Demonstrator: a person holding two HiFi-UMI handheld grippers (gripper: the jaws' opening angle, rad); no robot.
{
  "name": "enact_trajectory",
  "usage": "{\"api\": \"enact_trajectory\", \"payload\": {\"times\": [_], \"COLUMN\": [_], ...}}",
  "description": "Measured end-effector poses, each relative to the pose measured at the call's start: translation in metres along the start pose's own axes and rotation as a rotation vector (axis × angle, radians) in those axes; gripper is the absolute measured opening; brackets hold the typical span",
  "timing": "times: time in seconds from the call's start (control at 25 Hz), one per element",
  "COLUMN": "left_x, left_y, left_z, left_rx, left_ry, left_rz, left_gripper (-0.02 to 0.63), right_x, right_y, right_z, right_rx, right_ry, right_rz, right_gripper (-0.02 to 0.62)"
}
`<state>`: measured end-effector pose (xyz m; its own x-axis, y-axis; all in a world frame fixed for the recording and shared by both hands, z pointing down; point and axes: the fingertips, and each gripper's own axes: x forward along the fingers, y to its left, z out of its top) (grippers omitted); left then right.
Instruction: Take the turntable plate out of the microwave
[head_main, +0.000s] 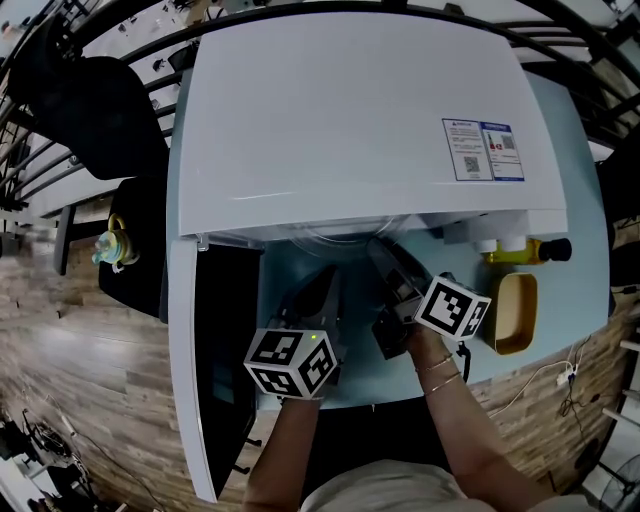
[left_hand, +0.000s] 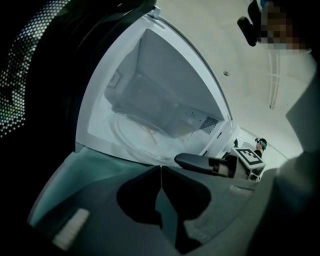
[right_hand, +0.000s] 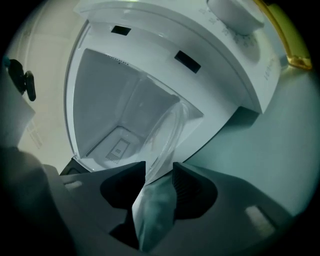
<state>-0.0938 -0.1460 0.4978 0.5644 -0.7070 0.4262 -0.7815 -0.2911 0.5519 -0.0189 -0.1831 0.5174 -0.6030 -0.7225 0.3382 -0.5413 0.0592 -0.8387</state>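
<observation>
Jaws of the right gripper (right_hand: 159, 167) are clamped on the near rim of the turntable plate (right_hand: 165, 130). In the right gripper view the clear glass runs edge-on from between the 2 jaws at lower centre up into the open cavity. In the head view this gripper (head_main: 382, 255) sits right of centre, its tips at the microwave's mouth, where the plate (head_main: 340, 236) shows as a faint clear arc just under the front edge of the housing. Most of the plate lies inside the cavity; only its front rim reaches the opening.

The left gripper (left_hand: 161, 169) has its 2 jaws pressed together with nothing between them. In its own view the plate (left_hand: 142, 134) lies beyond the tips, on the cavity floor at mid-frame, not touching them, and the right gripper (left_hand: 205, 162) comes in from the right. In the head view the left gripper (head_main: 326, 275) is at lower centre, just beside the right one and short of the opening.

The white microwave (head_main: 350, 110) fills the upper half of the head view, with a printed label (head_main: 483, 150) on its top at upper right. Its door (head_main: 225, 340) hangs open at lower left. The microwave stands on a pale blue table (head_main: 590, 250), with a yellow tray (head_main: 515, 312) at right.
</observation>
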Motion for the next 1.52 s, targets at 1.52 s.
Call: {"api": "enact_trajectory", "payload": {"times": [1.52], "left_x": [0.010], "left_y": [-0.001], "left_z": [-0.010], "left_rx": [-0.301], "left_ry": [-0.080], "left_rz": [-0.097], "left_gripper": [0.198], "right_x": [-0.048], "right_y": [-0.002], "right_z": [-0.030], "right_rx": [0.118], "right_ry": [0.082], "right_rz": [0.005], "right_gripper": [0.106]}}
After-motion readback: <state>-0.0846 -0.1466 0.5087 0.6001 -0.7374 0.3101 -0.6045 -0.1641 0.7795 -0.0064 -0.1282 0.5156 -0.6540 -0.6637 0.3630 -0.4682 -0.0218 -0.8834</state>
